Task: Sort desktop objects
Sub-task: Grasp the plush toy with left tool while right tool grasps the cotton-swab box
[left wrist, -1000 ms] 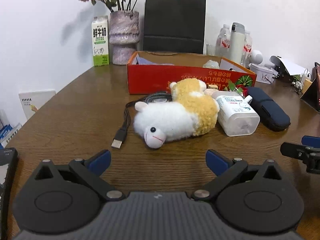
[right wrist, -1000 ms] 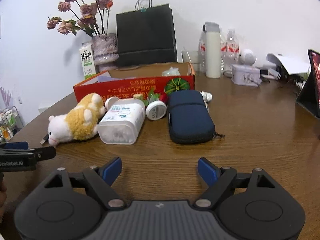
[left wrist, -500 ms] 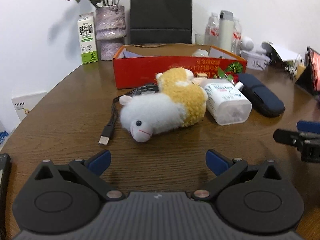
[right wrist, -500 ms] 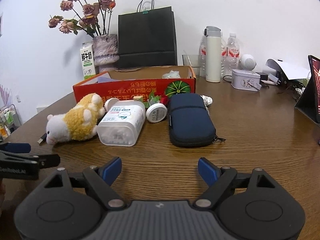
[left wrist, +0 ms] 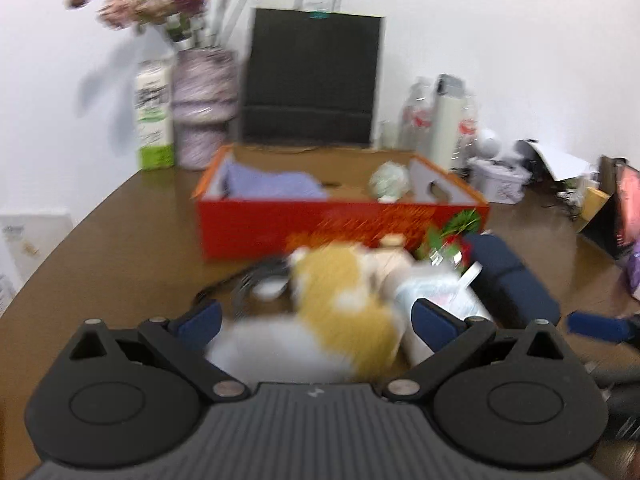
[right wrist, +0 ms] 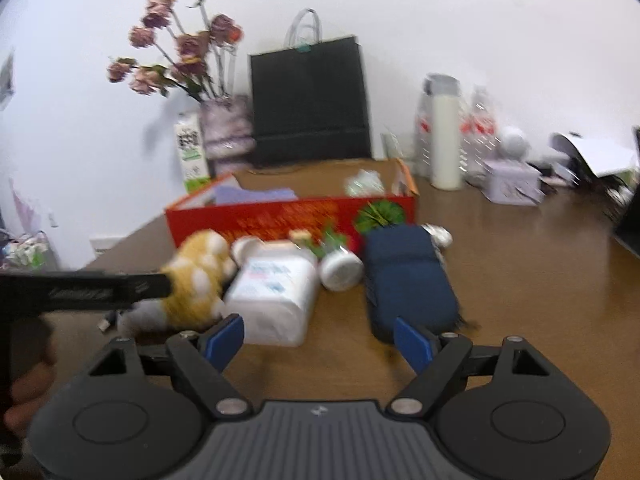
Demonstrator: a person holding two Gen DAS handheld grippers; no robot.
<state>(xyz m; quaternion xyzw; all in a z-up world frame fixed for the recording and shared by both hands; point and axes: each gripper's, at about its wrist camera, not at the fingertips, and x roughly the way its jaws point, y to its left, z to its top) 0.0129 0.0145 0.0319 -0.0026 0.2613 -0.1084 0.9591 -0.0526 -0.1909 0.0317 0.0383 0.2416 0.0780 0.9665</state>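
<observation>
Between the fingers of the left gripper (left wrist: 316, 318), spread wide and gripping nothing, lies one plush (left wrist: 340, 312): soft and light, best pinched across its body, in front of the box (left wrist: 340, 220). In the right view, the right gripper (right wrist: 318, 338) is equally wide and empty before one bottle (right wrist: 276, 292), rigid, smooth, and one pouch (right wrist: 404, 276) on the surface (right wrist: 540, 280).
</observation>
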